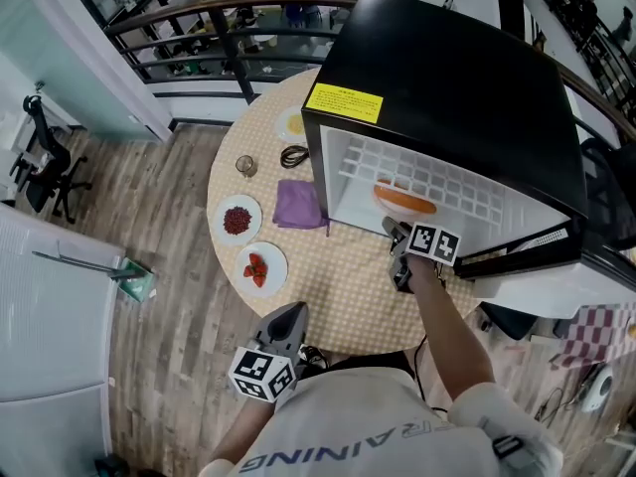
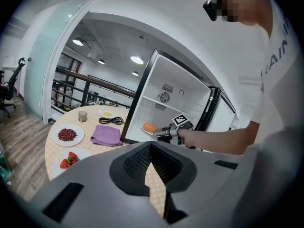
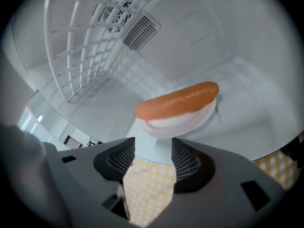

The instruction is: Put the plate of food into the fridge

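Note:
A white plate (image 3: 183, 122) bearing an orange sausage (image 3: 178, 100) rests on the white floor inside the open black fridge (image 1: 447, 78). In the head view the plate (image 1: 404, 200) sits just under the wire shelf. My right gripper (image 3: 153, 151) stands at the fridge's mouth, open, its pads (image 3: 190, 160) apart and just short of the plate's near rim, touching nothing. From above, the right gripper (image 1: 397, 235) points into the fridge. My left gripper (image 1: 283, 326) hangs low at the table's near edge, its tips meeting, shut on nothing.
On the round checked table (image 1: 348, 286) lie a purple cloth (image 1: 296, 205), a plate of red beans (image 1: 238, 218), a plate of strawberries (image 1: 260, 266), a small glass (image 1: 245, 166), a black cable (image 1: 294, 154) and a yellow dish (image 1: 293, 123). The fridge door (image 1: 527, 251) swings open at right.

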